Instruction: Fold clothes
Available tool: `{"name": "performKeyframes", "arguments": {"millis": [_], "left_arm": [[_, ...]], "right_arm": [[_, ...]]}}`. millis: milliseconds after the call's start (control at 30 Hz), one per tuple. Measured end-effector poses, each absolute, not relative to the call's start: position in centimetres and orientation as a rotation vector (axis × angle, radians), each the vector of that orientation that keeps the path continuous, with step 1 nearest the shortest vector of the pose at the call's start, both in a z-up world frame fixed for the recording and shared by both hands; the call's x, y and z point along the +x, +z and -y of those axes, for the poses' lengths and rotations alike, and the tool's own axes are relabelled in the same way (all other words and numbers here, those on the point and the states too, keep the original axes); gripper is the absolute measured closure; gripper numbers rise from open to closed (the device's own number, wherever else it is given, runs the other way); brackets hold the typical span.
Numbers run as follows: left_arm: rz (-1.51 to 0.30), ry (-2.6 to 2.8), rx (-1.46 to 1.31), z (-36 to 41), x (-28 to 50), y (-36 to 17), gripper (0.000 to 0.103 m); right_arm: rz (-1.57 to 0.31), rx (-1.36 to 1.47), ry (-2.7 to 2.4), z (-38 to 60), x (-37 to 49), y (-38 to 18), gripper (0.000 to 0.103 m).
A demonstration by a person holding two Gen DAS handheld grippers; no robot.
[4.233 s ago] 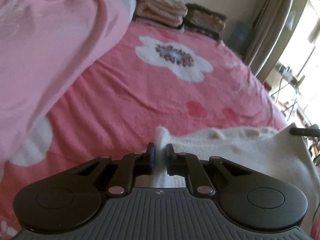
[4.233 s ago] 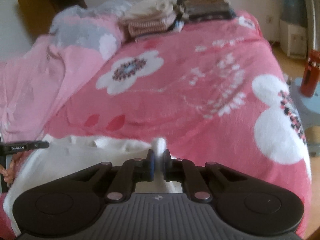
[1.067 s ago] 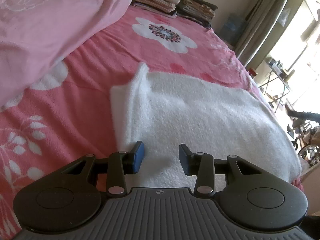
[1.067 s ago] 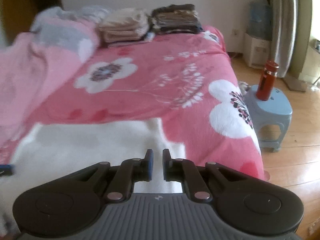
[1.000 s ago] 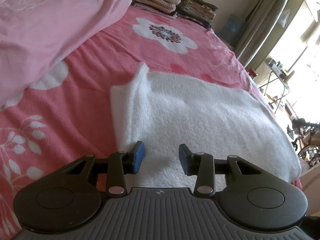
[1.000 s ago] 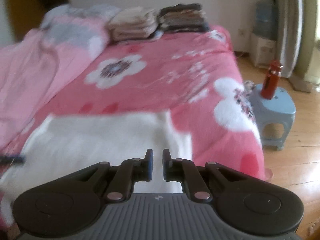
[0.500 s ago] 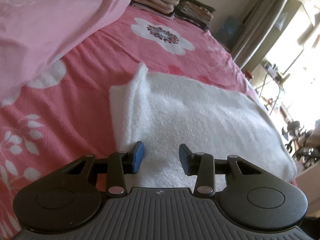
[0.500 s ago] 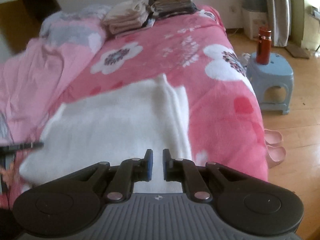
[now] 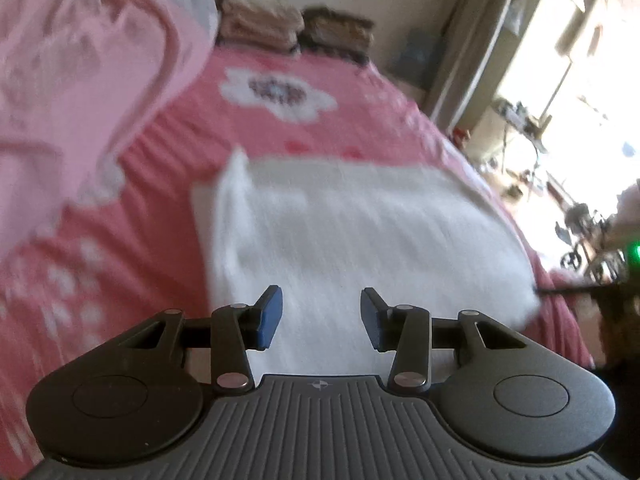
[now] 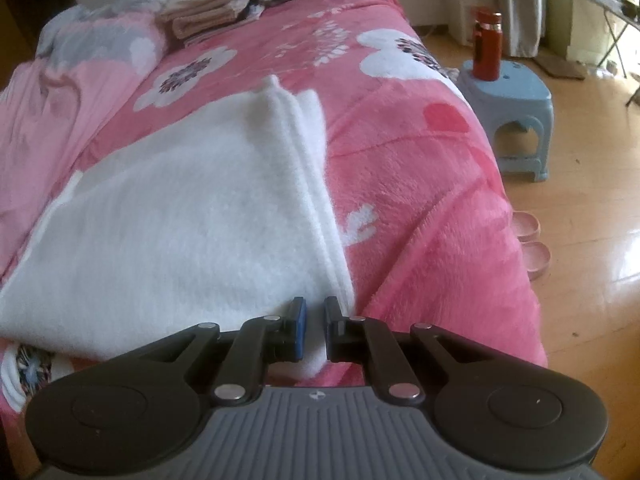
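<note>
Two grippers over folded white fleece garment (image 10: 188, 216) at bed (image 10: 432, 216) near edge: left gripper (image 9: 321, 318) open, empty; right gripper (image 10: 313, 328) nearly closed, apparently empty. Next likely: regrasp corners for another fold.

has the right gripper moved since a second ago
Yes. The right gripper has dropped toward the near corner of the white garment; the blue stool now sits higher in its view.

No readable text, label, brand name or number shows in either view. The only mark is a small cross-in-circle emblem, without letters, moulded on the ribbed grey body of the left gripper (image 9: 321, 317) and of the right gripper (image 10: 312, 329).
</note>
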State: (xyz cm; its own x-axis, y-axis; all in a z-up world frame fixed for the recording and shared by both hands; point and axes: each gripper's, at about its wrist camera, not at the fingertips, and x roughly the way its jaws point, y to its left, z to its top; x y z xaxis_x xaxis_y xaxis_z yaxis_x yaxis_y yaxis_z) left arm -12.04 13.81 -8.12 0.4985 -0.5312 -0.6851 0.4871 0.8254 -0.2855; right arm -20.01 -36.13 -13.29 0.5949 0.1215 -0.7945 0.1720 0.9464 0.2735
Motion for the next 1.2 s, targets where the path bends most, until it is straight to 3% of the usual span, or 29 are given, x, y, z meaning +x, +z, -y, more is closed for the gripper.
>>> {"name": "performKeyframes", "arguments": {"millis": [167,500,733,833,1067,1200], "left_arm": [[-0.924,-0.552,-0.088,-15.0,-12.1,-12.7,0.064],[-0.908,-0.552,-0.11,-15.5,-12.2,-12.9,0.065],[-0.899,-0.566,-0.062,-15.4,-12.5,-12.8,0.065],[-0.898,-0.571,-0.037,-15.2,-12.6,-12.7,0.065],[-0.899,-0.554,-0.044,-15.0,-12.7,-12.8,0.064],[-0.895,-0.546,-0.053,-15.2,-13.2,-12.3,0.064]], "right_arm": [[-0.955,0.304,-0.033,35.7,-20.2,-12.4,0.095],[-0.823,0.032,0.268,27.7,-20.3,-5.3,0.093],[-0.947,-0.231,0.431,21.4,-18.6,-12.7,0.093],[-0.984,-0.244,0.437,21.0,-18.1,-10.6,0.093],[-0.79,-0.196,0.726,17.8,-18.3,-5.8,0.092],[-0.922,-0.276,0.734,14.4,-16.6,-12.6,0.091]]}}
